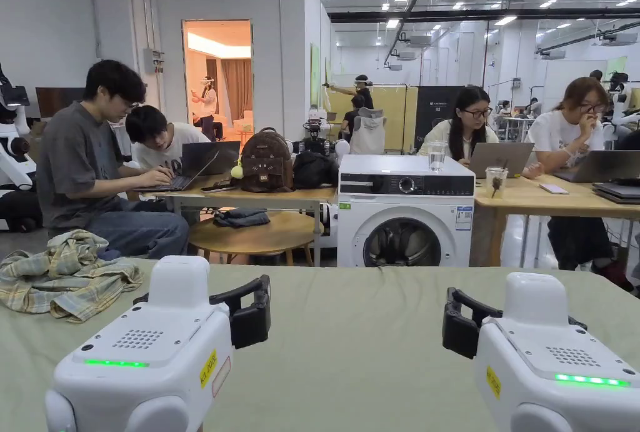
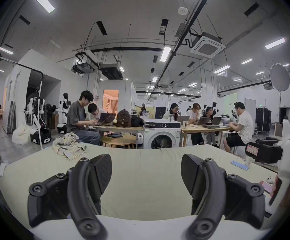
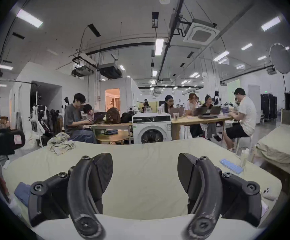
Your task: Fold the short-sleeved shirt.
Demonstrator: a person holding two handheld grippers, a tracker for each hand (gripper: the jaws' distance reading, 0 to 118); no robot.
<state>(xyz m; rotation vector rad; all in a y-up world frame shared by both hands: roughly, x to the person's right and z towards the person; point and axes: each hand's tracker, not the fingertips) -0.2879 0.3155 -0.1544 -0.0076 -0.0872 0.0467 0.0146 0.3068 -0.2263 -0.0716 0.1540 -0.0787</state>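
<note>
The left gripper [image 2: 146,172] and the right gripper [image 3: 145,172] both hover low over the pale green cloth-covered table [image 1: 350,339], jaws spread wide and holding nothing. The crumpled green-and-cream checked short-sleeved shirt [image 1: 65,277] lies in a heap at the far left corner of that table, well apart from both. I judge the folding not yet begun; the next move calls for reaching to the shirt and spreading it flat.
</note>
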